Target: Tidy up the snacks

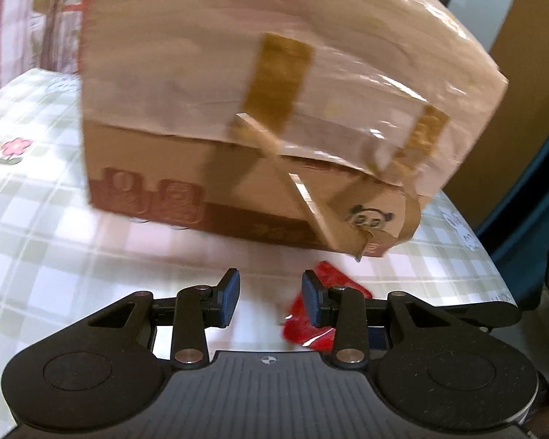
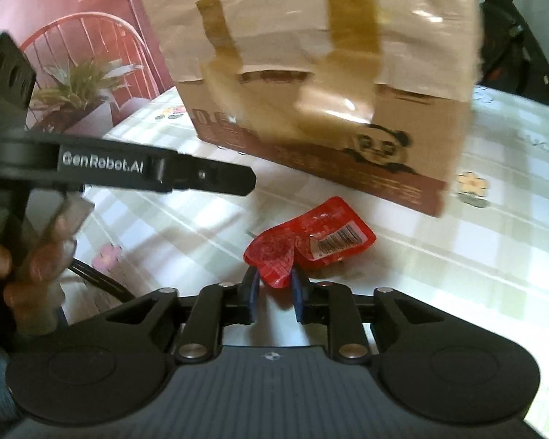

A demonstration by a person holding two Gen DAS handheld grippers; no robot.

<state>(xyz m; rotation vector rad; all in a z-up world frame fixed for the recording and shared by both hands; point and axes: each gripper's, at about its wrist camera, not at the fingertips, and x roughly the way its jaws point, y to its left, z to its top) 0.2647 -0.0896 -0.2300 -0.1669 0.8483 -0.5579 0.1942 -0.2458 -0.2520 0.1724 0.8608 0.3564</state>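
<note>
Left wrist view: my left gripper (image 1: pixel 271 298) is standing partly open, gripping nothing. Beyond it the cardboard box (image 1: pixel 260 117) is sitting on the checked tablecloth (image 1: pixel 36 256). My right gripper (image 2: pixel 274 294) is straddling the red snack packet's (image 2: pixel 311 241) corner; contact unclear.

The box (image 1: pixel 267 109) is smeared by motion in both views, its top cut off by the frame edge and its red print unreadable. In the left wrist view the right finger of the left tool (image 1: pixel 271 298) hides part of the red packet (image 1: pixel 333 281). Whether the right tool's (image 2: pixel 274 285) pads actually press the packet's corner cannot be told, perhaps only flanking it.
</note>
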